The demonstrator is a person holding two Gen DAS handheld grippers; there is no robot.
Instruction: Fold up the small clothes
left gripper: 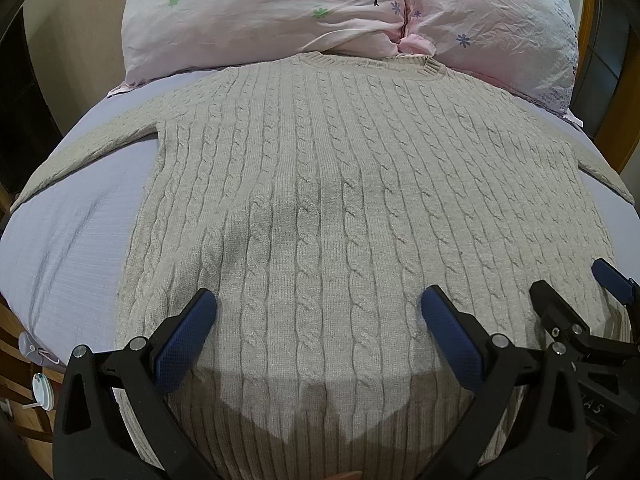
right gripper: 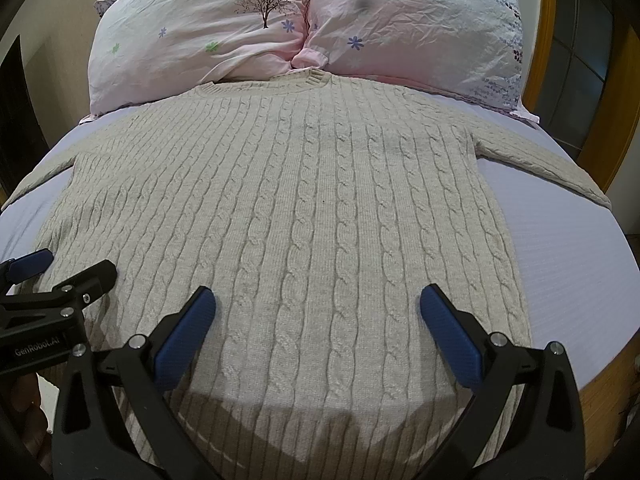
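Left gripper (left gripper: 318, 312): jaws spread wide, holding nothing, blue pads (left gripper: 182, 344) poised over the lower body of the sweater (left gripper: 320, 168); contact with the knit cannot be told. Between and ahead of these jaws, beige cable-knit spread flat on the lavender bed sheet (left gripper: 80, 232), ribbed hem nearest, collar at the far end touching the pink pillows (left gripper: 260, 12). One sleeve out to the left of the jaws, the other to the right.

Right gripper (right gripper: 318, 312): jaws likewise wide apart, gripping nothing, set above the same hem region, just beside the left gripper. Bare sheet to the right of these jaws.
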